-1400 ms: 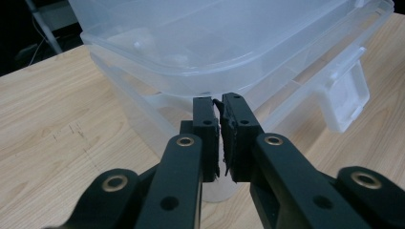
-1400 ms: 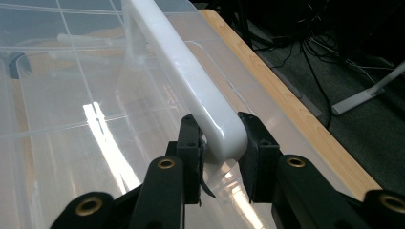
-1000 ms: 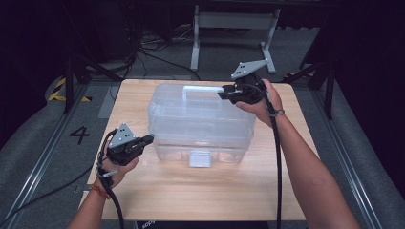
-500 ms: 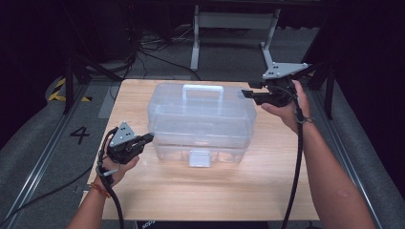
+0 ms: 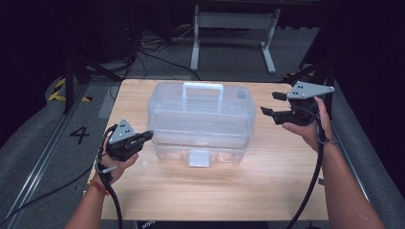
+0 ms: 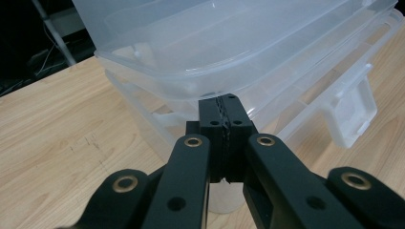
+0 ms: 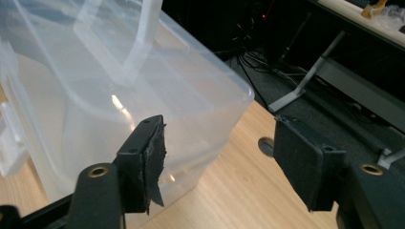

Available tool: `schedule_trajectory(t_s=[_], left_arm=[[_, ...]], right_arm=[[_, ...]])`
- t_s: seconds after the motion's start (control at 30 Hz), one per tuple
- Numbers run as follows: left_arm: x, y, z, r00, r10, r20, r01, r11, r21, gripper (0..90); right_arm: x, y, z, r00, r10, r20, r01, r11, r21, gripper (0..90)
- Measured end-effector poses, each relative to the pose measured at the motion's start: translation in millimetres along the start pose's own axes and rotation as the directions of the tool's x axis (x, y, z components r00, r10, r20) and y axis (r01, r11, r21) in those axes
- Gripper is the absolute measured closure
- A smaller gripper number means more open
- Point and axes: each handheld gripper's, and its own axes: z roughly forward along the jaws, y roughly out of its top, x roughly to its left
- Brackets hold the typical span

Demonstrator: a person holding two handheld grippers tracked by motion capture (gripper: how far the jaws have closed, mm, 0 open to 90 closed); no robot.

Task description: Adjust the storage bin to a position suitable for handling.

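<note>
- High view: our left hand-held gripper (image 5: 149, 135), jaws closed, empty, rests against the clear box (image 5: 200, 121).
- Our right hand-held gripper (image 5: 273, 104), just opening, empty, should approach the box squarely.

Recording lab, dark curtained surround, floor cables (image 5: 143, 47), numbered floor marking (image 5: 79, 135), wooden table (image 5: 229, 191)

box (image 5: 200, 119): clear plastic, white handle on lid, front latch
state: closed, upright
place: middle of the bench (image 5: 267, 186)
</note>
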Motion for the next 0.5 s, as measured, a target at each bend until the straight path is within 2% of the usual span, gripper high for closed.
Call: schedule_trajectory(t_s=[0.2, 0.33, 0.4, 0.5], left_arm=[[1.1, 6.0, -0.7, 0.9999, 0.011, -0.006, -0.011, 0.9999, 0.000, 89.5], [1.9, 9.9, -0.4, 0.9999, 0.014, -0.005, -0.014, 0.9999, 0.004, 89.3], [2.4, 11.6, -0.6, 0.9999, 0.014, -0.006, -0.014, 0.9999, 0.008, 89.3], [3.2, 14.1, -0.5, 0.9999, 0.015, -0.007, -0.015, 0.9998, 0.009, 89.3]], right_arm=[[2.6, -33.8, 0.5, 0.9993, 0.037, -0.001, -0.037, 0.999, 0.005, 33.4], [8.5, -49.2, 5.1, 0.9991, 0.032, -0.028, -0.032, 0.999, 0.015, 34.1], [13.2, -53.8, 9.1, 0.9994, 0.016, -0.032, -0.015, 1.000, 0.026, 33.9], [18.8, -57.9, 13.7, 0.9985, 0.018, -0.052, -0.017, 1.000, 0.020, 34.2]])
